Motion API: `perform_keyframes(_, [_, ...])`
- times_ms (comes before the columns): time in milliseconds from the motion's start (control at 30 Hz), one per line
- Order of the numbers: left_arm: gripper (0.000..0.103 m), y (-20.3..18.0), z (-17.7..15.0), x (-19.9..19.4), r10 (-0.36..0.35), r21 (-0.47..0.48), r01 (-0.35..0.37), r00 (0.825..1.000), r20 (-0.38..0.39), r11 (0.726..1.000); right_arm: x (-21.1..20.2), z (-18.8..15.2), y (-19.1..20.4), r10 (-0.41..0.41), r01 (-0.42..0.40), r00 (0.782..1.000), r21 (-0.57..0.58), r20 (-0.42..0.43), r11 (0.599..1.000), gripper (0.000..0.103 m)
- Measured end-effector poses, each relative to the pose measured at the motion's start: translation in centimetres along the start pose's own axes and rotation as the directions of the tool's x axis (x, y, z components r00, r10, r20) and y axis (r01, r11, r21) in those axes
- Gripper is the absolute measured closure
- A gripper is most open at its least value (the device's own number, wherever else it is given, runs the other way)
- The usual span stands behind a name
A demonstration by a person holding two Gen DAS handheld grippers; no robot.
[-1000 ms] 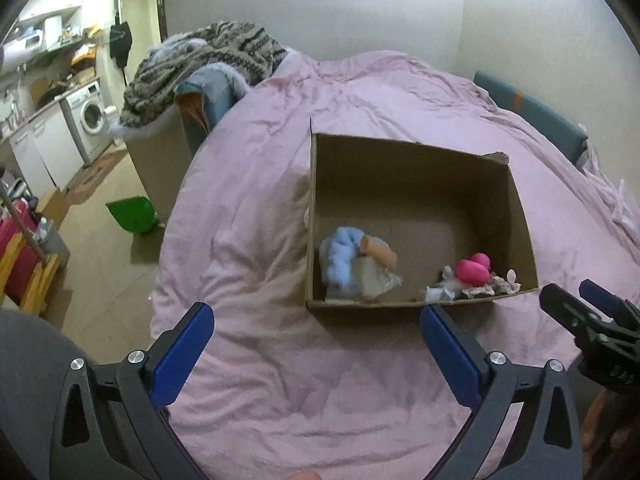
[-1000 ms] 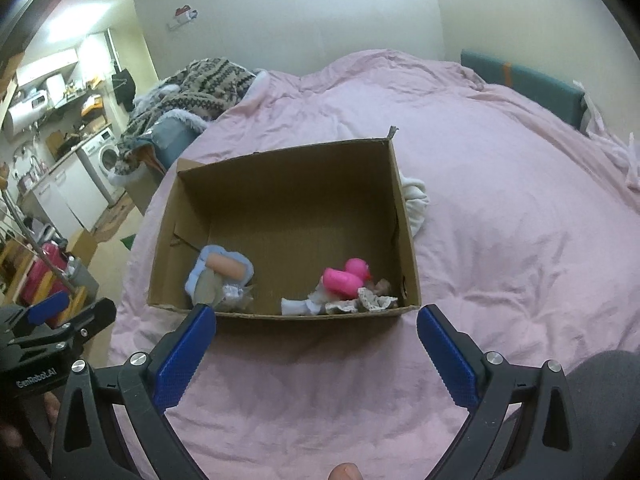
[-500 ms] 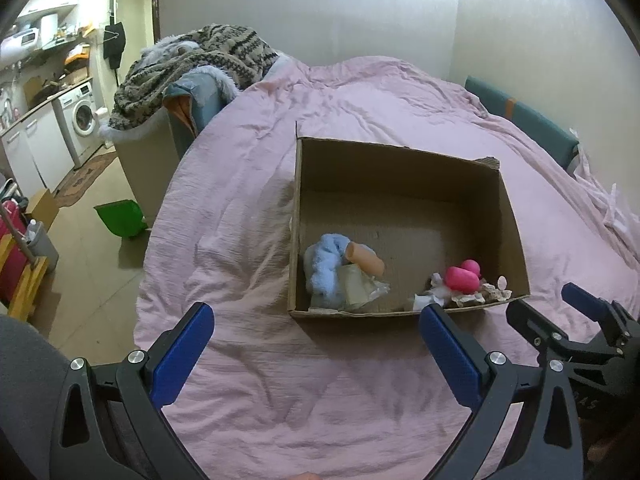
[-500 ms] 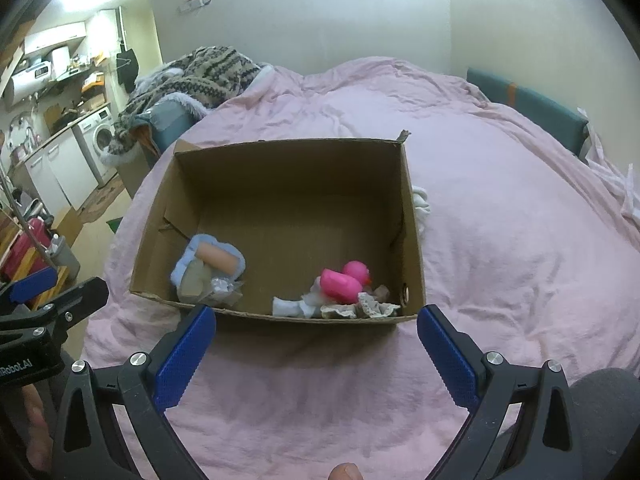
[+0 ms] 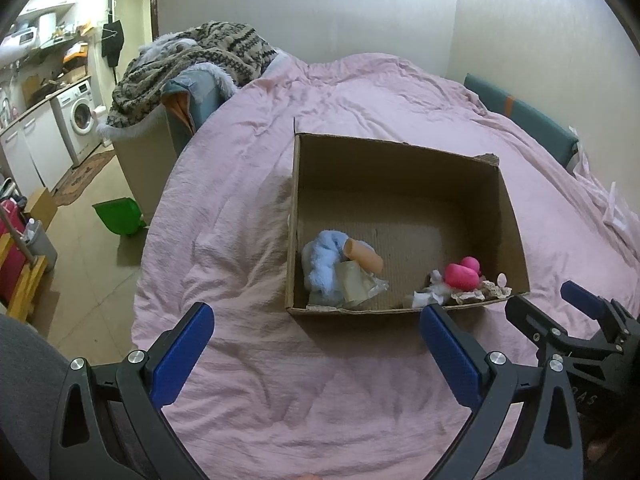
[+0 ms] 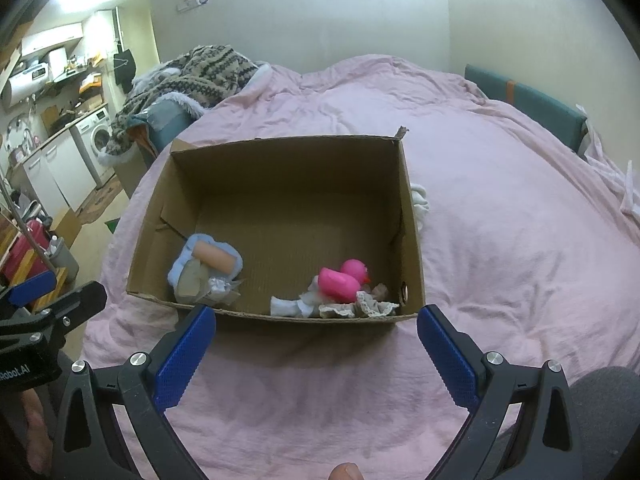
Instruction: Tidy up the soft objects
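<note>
Far left, off the bed: washing machine [image 5: 82, 114], green bin [image 5: 120, 216], patterned blanket heap [image 5: 192, 60]. Left gripper [image 5: 316, 346] hovers over the pink duvet [image 5: 240, 272], jaws wide apart, nothing held. Cardboard box [image 6: 412, 248] sits open on the duvet just ahead of both tools. Inside, near-left corner: blue fluffy item [image 5: 322, 266] with a peach roll [image 5: 364, 258] on top, beige bundle touching. Near-right corner: pink duck [image 6: 342, 280] resting on white and lace cloth scraps [image 6: 372, 306]. Right gripper [image 6: 316, 344] also spread wide and empty, lined up on the box's near wall. White cloth [image 6: 419, 204] lies outside, touching the right wall, probably the last loose piece. Suggest: right gripper goes around the box, comes down from above, pinches a bunched fold not a flat edge, lifts clear of the rim before dropping in. Don't nudge the box.
</note>
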State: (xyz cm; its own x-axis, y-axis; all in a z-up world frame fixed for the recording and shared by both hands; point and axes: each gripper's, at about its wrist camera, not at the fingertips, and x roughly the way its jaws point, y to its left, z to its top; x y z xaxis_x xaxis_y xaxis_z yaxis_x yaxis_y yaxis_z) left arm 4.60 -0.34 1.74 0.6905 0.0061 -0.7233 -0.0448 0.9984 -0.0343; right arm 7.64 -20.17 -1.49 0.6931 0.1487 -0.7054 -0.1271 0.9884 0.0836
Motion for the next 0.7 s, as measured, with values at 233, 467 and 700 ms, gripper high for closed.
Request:
perform_keyframes(233, [0.0, -0.05, -0.14, 0.18, 0.002, -0.006, -0.002, 1.0, -0.001, 1.0, -0.16, 0.0, -0.02, 0.0, 0.0, 1.0, 0.001, 0.001, 1.0, 0.0])
perform_keyframes(467, [0.0, -0.05, -0.24, 0.28, 0.003, -0.011, -0.003, 1.0, -0.006, 1.0, -0.11, -0.03, 0.08, 0.001, -0.001, 1.0, 0.002, -0.004, 1.0, 0.0])
perform_keyframes(700, [0.0, -0.02, -0.18, 0.25, 0.002, -0.01, -0.002, 1.0, -0.005, 1.0, -0.12, 0.0, 0.12, 0.001, -0.001, 1.0, 0.003, -0.004, 1.0, 0.0])
